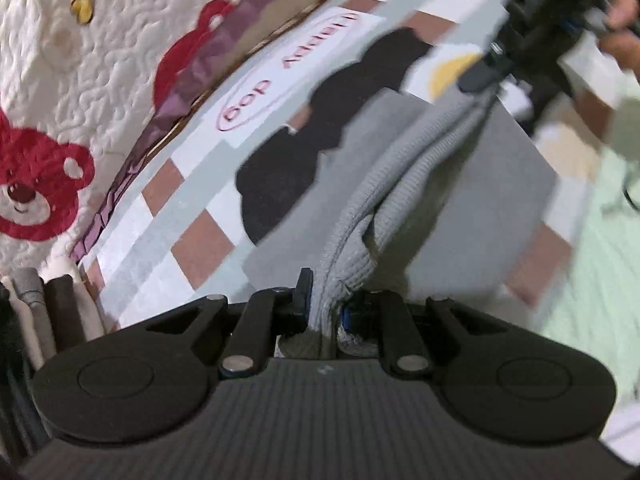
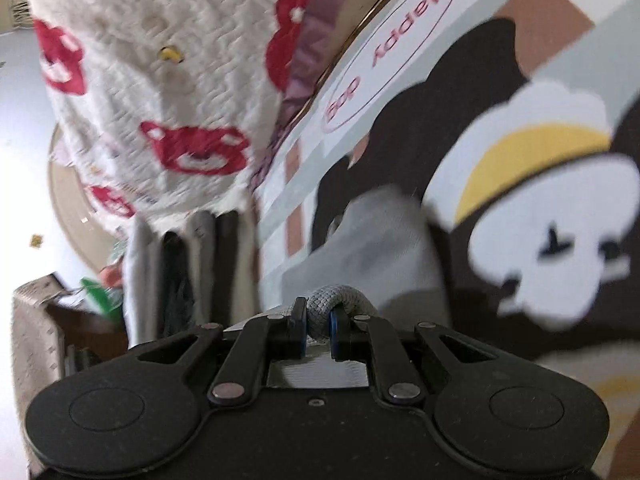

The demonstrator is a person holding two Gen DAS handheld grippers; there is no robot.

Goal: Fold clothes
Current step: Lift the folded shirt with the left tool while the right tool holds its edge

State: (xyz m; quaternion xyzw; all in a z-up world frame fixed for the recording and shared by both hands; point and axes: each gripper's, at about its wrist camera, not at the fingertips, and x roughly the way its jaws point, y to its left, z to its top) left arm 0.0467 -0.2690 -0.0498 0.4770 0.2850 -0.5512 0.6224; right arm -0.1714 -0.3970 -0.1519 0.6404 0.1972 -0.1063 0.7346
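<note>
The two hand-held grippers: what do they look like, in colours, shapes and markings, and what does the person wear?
The left hand-held gripper is matte black plastic: a ribbed body, two round disc-shaped covers, flat link bars with silver rivets, and short fingers with blue-edged pads. The right hand-held gripper has the same black build, with silver rivets and blue pad edges. The left wrist view shows a pale green sleeve on the person. No printed markings are readable.

Left gripper (image 1: 324, 300) and right gripper (image 2: 318, 320) both pinched closed (pointing downward).
</note>
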